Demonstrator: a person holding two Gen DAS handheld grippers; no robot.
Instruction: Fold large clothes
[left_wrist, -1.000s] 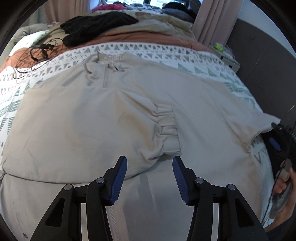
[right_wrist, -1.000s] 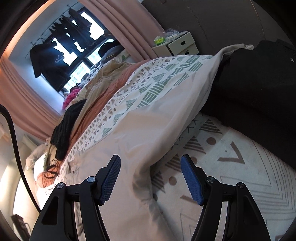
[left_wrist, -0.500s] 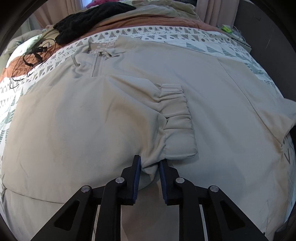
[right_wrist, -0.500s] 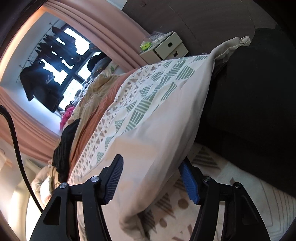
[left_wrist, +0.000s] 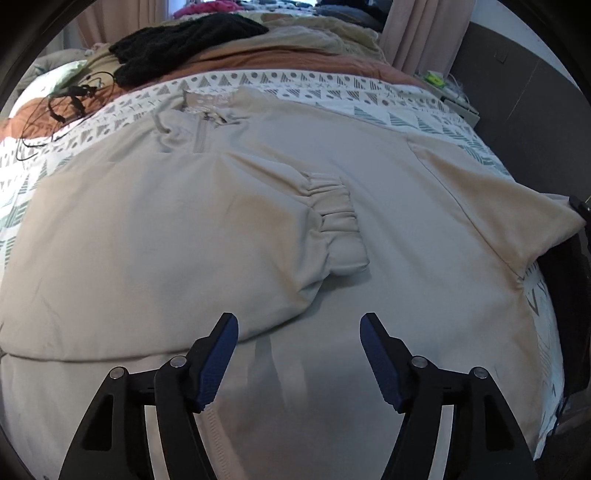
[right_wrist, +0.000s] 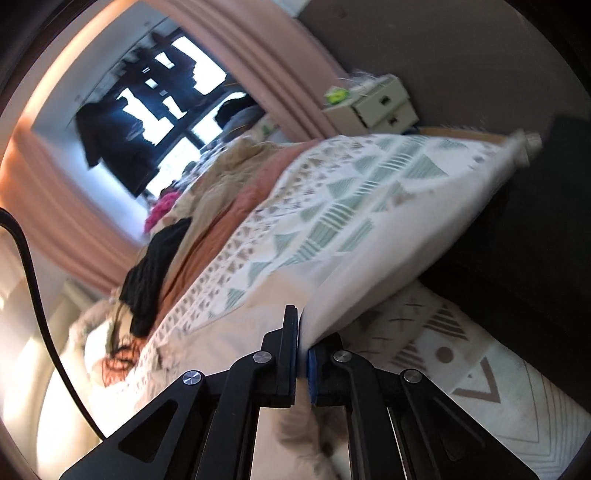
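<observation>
A large beige zip-neck sweatshirt lies spread flat on the bed, on top of a white bedcover printed with green and grey triangles. Its collar points toward the far edge of the bed. One sleeve with a gathered elastic cuff is folded across the chest. The other sleeve stretches out to the bed's right edge.

The left gripper hovers over the sweatshirt's lower front, near the bed's near edge, its jaws spread wide and holding nothing.

The right gripper is at the bed's right edge, its jaws pressed together on pale fabric there, apparently the end of the outstretched sleeve, though blur makes it hard to separate from the bedcover.

A black knitted garment lies among piled clothes toward the far edge, and a patterned rug covers the floor beside the bed.
</observation>
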